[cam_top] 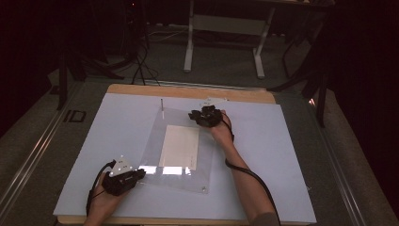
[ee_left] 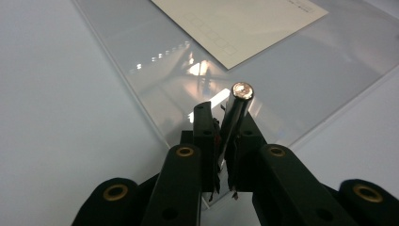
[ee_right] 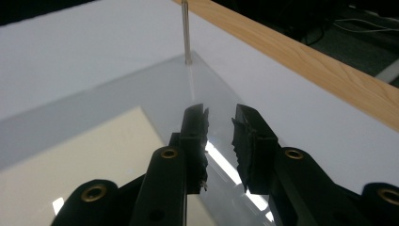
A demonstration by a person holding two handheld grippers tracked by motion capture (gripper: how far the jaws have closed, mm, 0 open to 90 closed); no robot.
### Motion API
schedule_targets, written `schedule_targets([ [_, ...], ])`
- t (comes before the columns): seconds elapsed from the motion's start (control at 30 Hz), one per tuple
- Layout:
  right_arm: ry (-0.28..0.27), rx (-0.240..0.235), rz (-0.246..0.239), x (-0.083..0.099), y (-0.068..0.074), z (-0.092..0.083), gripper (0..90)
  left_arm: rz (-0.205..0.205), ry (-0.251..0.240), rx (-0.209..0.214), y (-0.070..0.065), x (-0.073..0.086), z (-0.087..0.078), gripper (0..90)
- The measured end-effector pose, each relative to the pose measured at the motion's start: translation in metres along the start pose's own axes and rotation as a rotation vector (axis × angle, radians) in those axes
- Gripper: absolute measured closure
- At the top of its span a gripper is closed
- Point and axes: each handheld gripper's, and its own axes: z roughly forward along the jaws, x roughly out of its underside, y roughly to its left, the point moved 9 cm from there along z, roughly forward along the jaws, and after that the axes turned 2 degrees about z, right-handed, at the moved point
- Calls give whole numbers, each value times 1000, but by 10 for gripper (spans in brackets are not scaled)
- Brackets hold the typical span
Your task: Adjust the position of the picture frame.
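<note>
1. Your left gripper [cam_top: 139, 174] clamped a metal pin [ee_left: 238, 110] at the near left corner of the clear plate [cam_top: 205, 155].
2. A cream card [cam_top: 179, 146] lay under that plate.
3. Your right gripper [ee_right: 219, 136] hung empty, jaws apart, over the plate's far part, near an upright pin [ee_right: 186, 33] at a far corner.

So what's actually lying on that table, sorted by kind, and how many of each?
Clear plastic sheet: 1
Cream paper card on or under the sheet: 1
Metal pins: 2, one upright at the sheet's far corner, one held in the left gripper
Hand-held grippers: 2, the left and the right gripper, which holds nothing
Total: 6
</note>
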Motion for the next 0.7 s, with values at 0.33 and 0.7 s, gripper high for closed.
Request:
schedule_targets([
  [0.33, -11, -38, 13, -32, 8, 55, 711, -28, -22, -8, 0, 1, 0, 833],
  [0.7, 18, -23, 20, -47, 21, 104, 673, -29, -29, -10, 0, 1, 0, 832],
])
